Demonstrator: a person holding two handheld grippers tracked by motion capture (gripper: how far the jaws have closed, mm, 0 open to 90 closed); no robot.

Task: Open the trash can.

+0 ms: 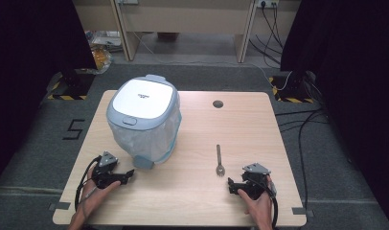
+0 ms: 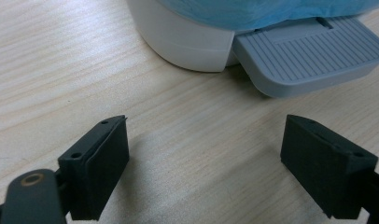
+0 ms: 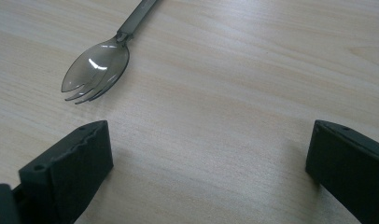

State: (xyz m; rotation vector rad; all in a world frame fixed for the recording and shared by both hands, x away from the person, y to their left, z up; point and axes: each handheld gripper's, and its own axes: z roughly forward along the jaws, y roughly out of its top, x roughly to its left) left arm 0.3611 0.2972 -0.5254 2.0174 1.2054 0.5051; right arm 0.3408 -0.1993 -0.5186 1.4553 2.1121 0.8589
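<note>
A white pedal bin (image 1: 143,115) with a grey-rimmed lid and a blue liner stands on the left half of the wooden table (image 1: 250,124). Its grey foot pedal (image 2: 309,51) juts toward me. My left gripper (image 1: 128,176) rests on the table just in front of the bin, open, with bare wood between its jaws (image 2: 204,161). A dark translucent plastic spork (image 1: 220,160) lies right of centre, tines toward me (image 3: 94,70). My right gripper (image 1: 232,186) lies just near-right of the spork, open and holding nothing (image 3: 208,163).
A round cable hole (image 1: 218,104) sits in the table's far middle. Dark curtains flank the table, with stand bases and cables (image 1: 298,91) on the grey floor. A light wooden desk (image 1: 183,24) stands behind.
</note>
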